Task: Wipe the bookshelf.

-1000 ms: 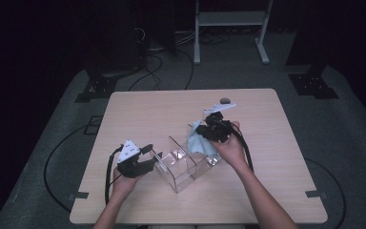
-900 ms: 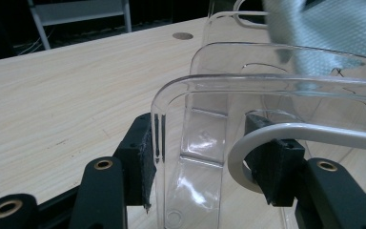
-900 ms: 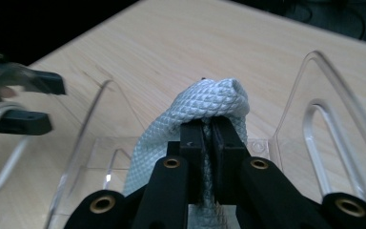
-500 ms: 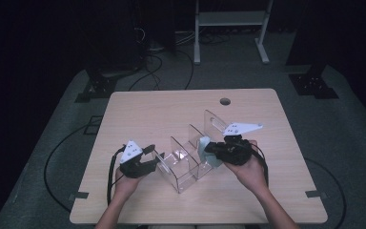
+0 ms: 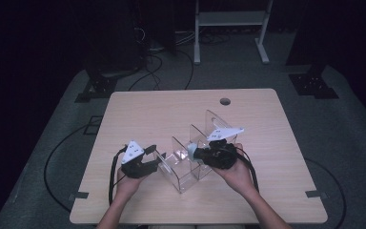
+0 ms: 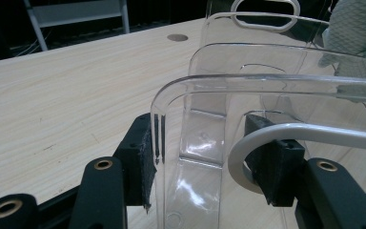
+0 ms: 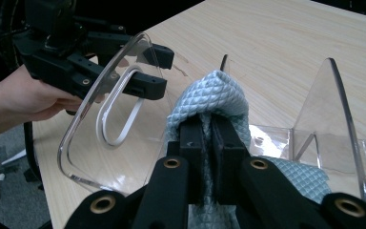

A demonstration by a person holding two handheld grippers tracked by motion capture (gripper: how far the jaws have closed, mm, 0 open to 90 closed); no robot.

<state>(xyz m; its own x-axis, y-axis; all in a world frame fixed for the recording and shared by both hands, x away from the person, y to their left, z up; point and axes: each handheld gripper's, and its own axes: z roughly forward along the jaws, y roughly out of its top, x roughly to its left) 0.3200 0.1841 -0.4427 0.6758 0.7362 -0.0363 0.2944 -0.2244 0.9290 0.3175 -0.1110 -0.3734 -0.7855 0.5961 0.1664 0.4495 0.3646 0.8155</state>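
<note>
A clear plastic rack point(image 5: 181, 174) with upright dividers stands mid-table. My left gripper point(image 5: 158, 160) is shut on the rack's end wall point(image 6: 190, 119), a pad point(image 6: 145, 162) on either side of it by the white-rimmed handle slot. My right gripper point(image 5: 193, 153) points left over the rack's middle and is shut on a folded light blue quilted cloth point(image 5: 190, 151). In the right gripper view the cloth point(image 7: 214, 95) bulges over the closed jaws of the right gripper point(image 7: 211, 129), between two dividers point(image 7: 333, 109), with the left gripper point(image 7: 155, 69) beyond. The cloth point(image 6: 357, 38) also hangs behind the clear walls.
The wooden table point(image 5: 147, 114) has a round cable hole point(image 5: 225, 101) near its far edge. Black cables trail from both grippers off the near edge. A white frame point(image 5: 228, 19) and more cables sit on the dark floor beyond.
My right hand has carried the cloth from the rack's far end toward the near side and turned to point left. The left gripper and the rack have stayed put.
</note>
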